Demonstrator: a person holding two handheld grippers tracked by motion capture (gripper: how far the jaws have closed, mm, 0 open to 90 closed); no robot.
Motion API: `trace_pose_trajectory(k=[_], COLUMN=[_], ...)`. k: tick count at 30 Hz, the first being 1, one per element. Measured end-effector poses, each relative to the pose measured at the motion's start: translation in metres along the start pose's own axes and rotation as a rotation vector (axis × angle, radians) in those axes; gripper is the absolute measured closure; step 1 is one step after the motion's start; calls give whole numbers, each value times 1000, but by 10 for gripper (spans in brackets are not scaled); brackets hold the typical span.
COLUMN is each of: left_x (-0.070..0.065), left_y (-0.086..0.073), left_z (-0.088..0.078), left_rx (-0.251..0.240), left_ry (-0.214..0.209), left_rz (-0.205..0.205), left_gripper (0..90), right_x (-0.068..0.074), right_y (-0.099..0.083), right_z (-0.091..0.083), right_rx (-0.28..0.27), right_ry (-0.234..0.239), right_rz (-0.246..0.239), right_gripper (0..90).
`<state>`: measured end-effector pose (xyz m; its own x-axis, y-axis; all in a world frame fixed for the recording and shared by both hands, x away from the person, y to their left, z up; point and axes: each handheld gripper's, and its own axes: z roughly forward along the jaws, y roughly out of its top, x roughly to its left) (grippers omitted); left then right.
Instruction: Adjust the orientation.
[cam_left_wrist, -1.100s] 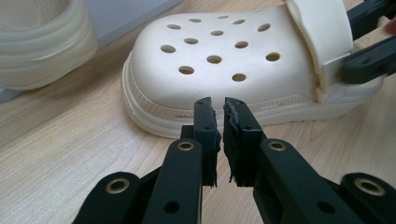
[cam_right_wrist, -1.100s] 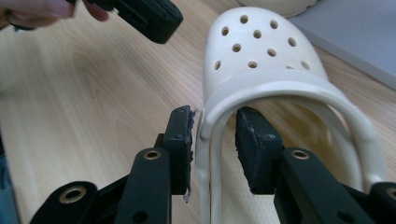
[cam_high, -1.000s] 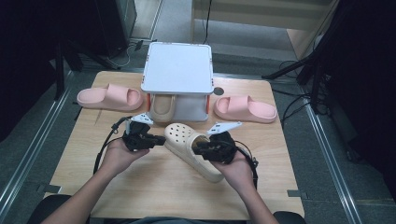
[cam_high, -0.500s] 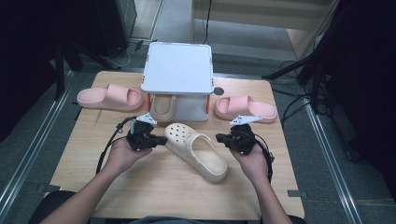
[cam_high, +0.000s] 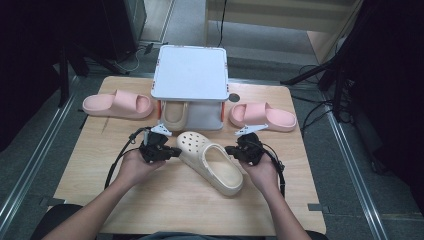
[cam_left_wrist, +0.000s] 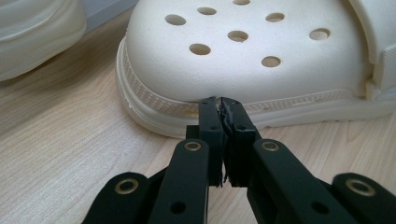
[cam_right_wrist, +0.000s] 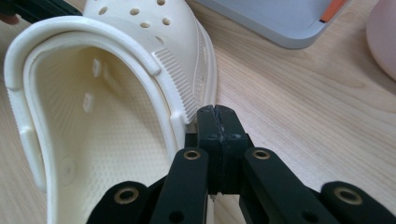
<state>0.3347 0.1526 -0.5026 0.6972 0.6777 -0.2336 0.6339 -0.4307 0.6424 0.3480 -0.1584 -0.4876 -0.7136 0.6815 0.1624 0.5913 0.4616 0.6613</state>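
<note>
A cream clog (cam_high: 212, 162) with holes in its toe lies on the wooden table (cam_high: 150, 200), toe toward the far left. My left gripper (cam_high: 175, 151) is shut, and its tips (cam_left_wrist: 219, 100) rest against the sole rim at the toe of the clog (cam_left_wrist: 243, 56), with nothing between the jaws. My right gripper (cam_high: 230, 150) is also shut with nothing in it. Its tips (cam_right_wrist: 215, 109) sit on the table right beside the ribbed side of the clog (cam_right_wrist: 107, 116).
A grey-white rack (cam_high: 190, 80) stands at the back middle, with a second cream clog (cam_high: 174, 115) under it. One pink slide (cam_high: 117, 105) lies to its left and another pink slide (cam_high: 262, 116) to its right. Bare wood spreads in front of the clog.
My right gripper has come off the clog's heel, moved right and down, and now rests shut beside it. The clog lies flat on the table. The left hand has hardly moved.
</note>
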Motion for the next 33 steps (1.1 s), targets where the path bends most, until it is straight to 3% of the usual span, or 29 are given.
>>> trace_pose_trajectory(k=[4,9,14,20,22,30,33], left_x=[1,0,6,15,15,16,16], left_y=[0,4,9,14,16,24,25], left_z=[4,9,13,19,20,25,20], left_rx=[28,29,17,-5,-2,8,-4], left_ry=[-4,1,-13,-35,-28,-45,-44], left_rz=[7,9,-19,-75,-68,-48,-44], left_gripper=[870,869,872,887,887,881,864], right_x=[7,12,19,41,48,53,50], right_y=[-2,-5,-12,-18,-19,-24,-24], right_z=[0,-3,-6,-6,-6,-9,-14], right_rx=[11,12,15,22,20,27,-10], right_ry=[23,12,34,55,30,32,27], right_rz=[7,15,30,-10,-42,-34,-32], right_gripper=[900,900,900,900,900,881,830])
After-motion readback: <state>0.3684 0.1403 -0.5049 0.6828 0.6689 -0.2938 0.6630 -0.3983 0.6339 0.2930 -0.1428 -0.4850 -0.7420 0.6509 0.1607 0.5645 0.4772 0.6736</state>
